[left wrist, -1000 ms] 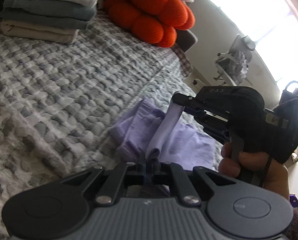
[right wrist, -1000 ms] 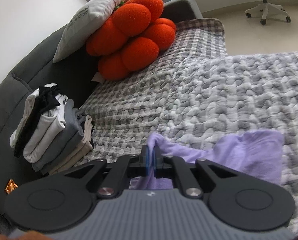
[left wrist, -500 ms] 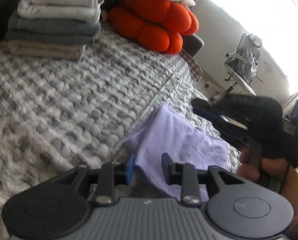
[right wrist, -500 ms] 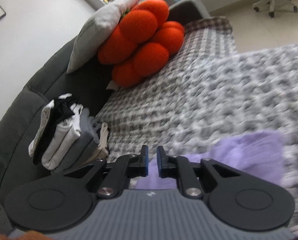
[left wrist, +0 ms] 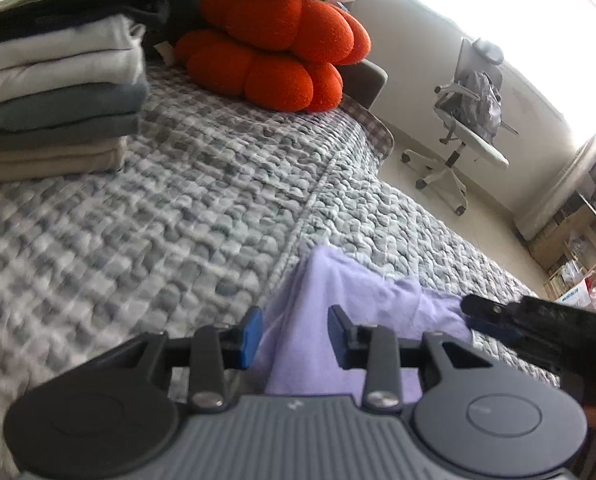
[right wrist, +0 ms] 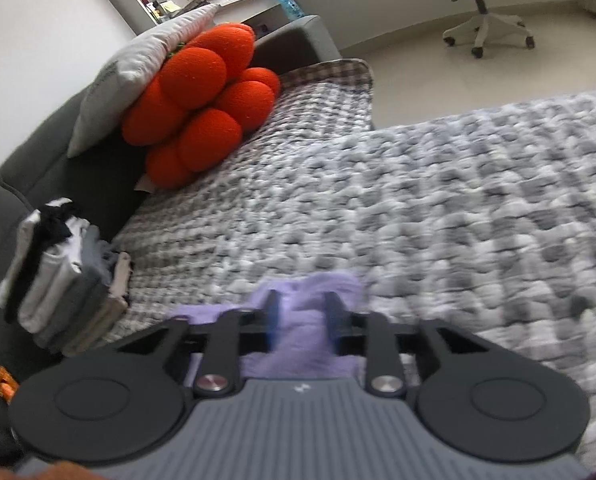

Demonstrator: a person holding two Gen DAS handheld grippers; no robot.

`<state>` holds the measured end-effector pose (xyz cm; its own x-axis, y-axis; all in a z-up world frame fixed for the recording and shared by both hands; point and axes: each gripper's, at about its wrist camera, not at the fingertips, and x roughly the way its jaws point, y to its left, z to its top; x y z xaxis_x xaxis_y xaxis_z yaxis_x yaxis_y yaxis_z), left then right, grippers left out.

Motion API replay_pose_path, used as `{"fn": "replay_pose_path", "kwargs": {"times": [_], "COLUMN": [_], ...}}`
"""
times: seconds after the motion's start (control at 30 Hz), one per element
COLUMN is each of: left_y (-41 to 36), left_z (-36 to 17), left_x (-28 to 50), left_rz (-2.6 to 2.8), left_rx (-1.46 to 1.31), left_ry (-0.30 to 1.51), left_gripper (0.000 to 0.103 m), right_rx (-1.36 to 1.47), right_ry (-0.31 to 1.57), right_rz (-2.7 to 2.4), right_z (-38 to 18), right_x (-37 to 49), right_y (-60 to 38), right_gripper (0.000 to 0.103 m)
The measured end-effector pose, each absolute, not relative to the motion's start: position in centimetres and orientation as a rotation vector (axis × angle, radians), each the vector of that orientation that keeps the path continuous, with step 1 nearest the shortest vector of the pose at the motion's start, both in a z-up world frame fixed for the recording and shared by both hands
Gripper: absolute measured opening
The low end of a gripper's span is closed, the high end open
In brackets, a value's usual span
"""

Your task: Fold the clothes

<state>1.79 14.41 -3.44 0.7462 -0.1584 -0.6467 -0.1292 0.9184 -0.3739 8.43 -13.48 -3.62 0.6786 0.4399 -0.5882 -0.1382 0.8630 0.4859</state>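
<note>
Lavender garment point(left wrist: 338, 320) lies on the grey-and-white quilted bedspread point(left wrist: 157, 220), bunched and partly doubled over itself, close in front of both of your tools. Your left hand-held gripper point(left wrist: 293, 338) stands with its jaws apart, the blue-padded finger point(left wrist: 251, 334) just off the cloth's edge and the other finger over the purple fabric; neither pad presses on it. Your right hand-held gripper point(right wrist: 304, 326) is opening as you look: the garment point(right wrist: 310, 300) shows between its fingers, humped up, with gaps at the pads, so it is let go rather than pinched. From the left wrist view that right tool's black nose point(left wrist: 538, 328) sits at the garment's far right edge.

Beyond the cloth, a stack of folded clothes point(left wrist: 53, 92) in white, grey and beige rests on the bedspread near the dark sofa back point(right wrist: 29, 168). An orange lumpy cushion point(right wrist: 201, 108) leans there with a pale pillow point(right wrist: 137, 68) on top. An office chair point(left wrist: 466, 120) stands on the floor past the bed's corner.
</note>
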Motion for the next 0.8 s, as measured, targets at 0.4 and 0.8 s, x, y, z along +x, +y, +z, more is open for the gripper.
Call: {"fn": "replay_pose_path", "kwargs": {"times": [0.4,0.8], "left_y": [14.5,14.1], "left_z": [-4.3,-5.5], "left_x": [7.4,8.7], "left_rz": [-0.069,-0.081], "left_rx": [-0.433,-0.439], "left_ry": [0.746,0.729], "left_gripper": [0.031,0.008], "right_rx": [0.475,0.456], "right_ry": [0.776,0.762], "right_rz": [0.315,0.294], "right_z": [-4.9,-5.5], "right_x": [8.8,9.1], "right_y": [-14.8,-13.9], "right_gripper": [0.038,0.032]}}
